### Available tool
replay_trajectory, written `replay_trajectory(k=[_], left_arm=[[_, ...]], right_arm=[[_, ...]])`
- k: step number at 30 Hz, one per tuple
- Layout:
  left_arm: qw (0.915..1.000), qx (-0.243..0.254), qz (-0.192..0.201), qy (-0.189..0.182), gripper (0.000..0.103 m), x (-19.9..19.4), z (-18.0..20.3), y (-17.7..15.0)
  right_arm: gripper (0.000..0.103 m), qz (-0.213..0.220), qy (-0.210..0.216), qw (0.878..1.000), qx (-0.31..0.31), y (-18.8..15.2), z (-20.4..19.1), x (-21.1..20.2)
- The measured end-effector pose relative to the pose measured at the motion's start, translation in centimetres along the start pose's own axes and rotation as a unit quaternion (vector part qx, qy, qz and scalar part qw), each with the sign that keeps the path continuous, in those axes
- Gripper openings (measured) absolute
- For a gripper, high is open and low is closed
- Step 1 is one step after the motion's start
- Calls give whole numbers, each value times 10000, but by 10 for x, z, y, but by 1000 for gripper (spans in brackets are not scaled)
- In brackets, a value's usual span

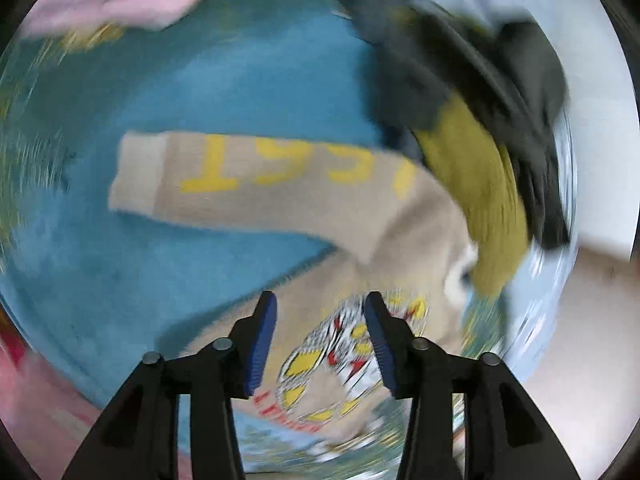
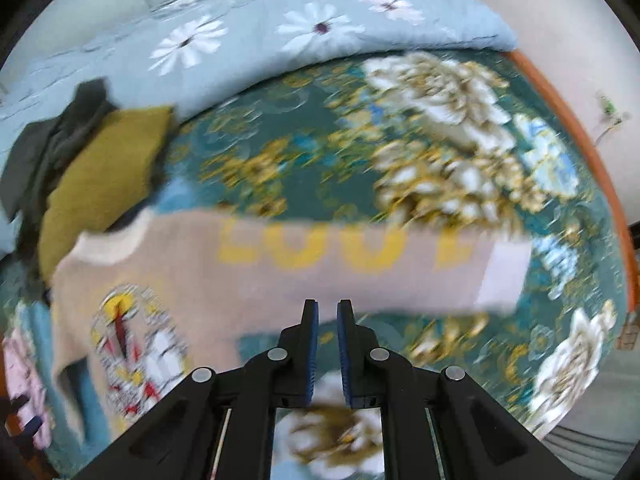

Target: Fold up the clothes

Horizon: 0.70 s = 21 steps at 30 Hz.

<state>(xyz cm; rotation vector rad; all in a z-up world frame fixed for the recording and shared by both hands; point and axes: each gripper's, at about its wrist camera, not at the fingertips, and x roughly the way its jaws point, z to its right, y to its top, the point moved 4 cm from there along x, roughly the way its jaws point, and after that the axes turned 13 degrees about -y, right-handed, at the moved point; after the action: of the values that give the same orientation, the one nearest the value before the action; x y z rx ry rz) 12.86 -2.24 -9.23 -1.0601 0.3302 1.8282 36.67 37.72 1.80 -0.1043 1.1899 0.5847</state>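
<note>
On the bed: one beige sweater [image 2: 240,280] lies flat, both sleeves spread.
Your left tongs [image 1: 320,344]: spread above its chest print, pinching nothing.
Your right tongs [image 2: 327,344]: pressed together, empty, above the sleeve.
Counts: one olive garment [image 2: 100,176], one dark garment [image 2: 48,140].
Right view only: daisy quilt [image 2: 280,32], floral bedspread [image 2: 440,140].
Left view only: blue blanket [image 1: 200,80].

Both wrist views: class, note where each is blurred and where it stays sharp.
Left wrist view: the beige sweater and dark clothes smear in a swirl, while the left gripper stays crisp. Right wrist view: the bedspread streaks sideways, the right gripper sharp; fisheye bends both.
</note>
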Motion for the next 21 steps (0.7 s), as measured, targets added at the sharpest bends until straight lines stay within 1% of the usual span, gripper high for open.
replay_trajectory(k=[2,4,5,6,9,12,14,16,17,18,19,20,21], left_arm=[[9987,-456,226,-90,50,-1,-18,11],[9957,-827,372,-197,52,2,-33,19],[9937,-1007,396,-278,53,6,-40,22],[9912,-1204,397,-377,56,12,-46,25],[9814,-1792,368,-587,57,29,-61,29],[9705,-2245,269,-844,62,47,-71,32],[9627,-2495,304,-1004,64,55,-76,35],[9584,-2628,317,-1070,64,62,-78,40],[9598,-2608,300,-995,64,63,-78,42],[9617,-2567,298,-907,63,64,-78,45],[9661,-2440,366,-763,56,62,-76,49],[9703,-2297,433,-629,47,59,-75,52],[9752,-2090,491,-543,34,56,-71,57]], right_arm=[[13,-95,93,9998,-159,-16,-14,-3],[13,-203,151,9992,-323,-33,-28,-6],[14,-240,154,9989,-360,-40,-33,-9],[14,-281,161,9987,-383,-45,-37,-11],[14,-385,179,9981,-445,-56,-49,-19],[15,-345,152,9975,-599,-56,-61,-33],[20,-243,123,9969,-735,-53,-66,-43],[25,-145,20,9960,-878,-51,-69,-53],[26,-138,-20,9958,-901,-50,-69,-55],[26,-148,-56,9958,-902,-49,-68,-56],[26,-182,-84,9960,-870,-49,-68,-56],[26,-216,-112,9962,-837,-49,-67,-57],[26,-267,-129,9964,-792,-49,-67,-56]])
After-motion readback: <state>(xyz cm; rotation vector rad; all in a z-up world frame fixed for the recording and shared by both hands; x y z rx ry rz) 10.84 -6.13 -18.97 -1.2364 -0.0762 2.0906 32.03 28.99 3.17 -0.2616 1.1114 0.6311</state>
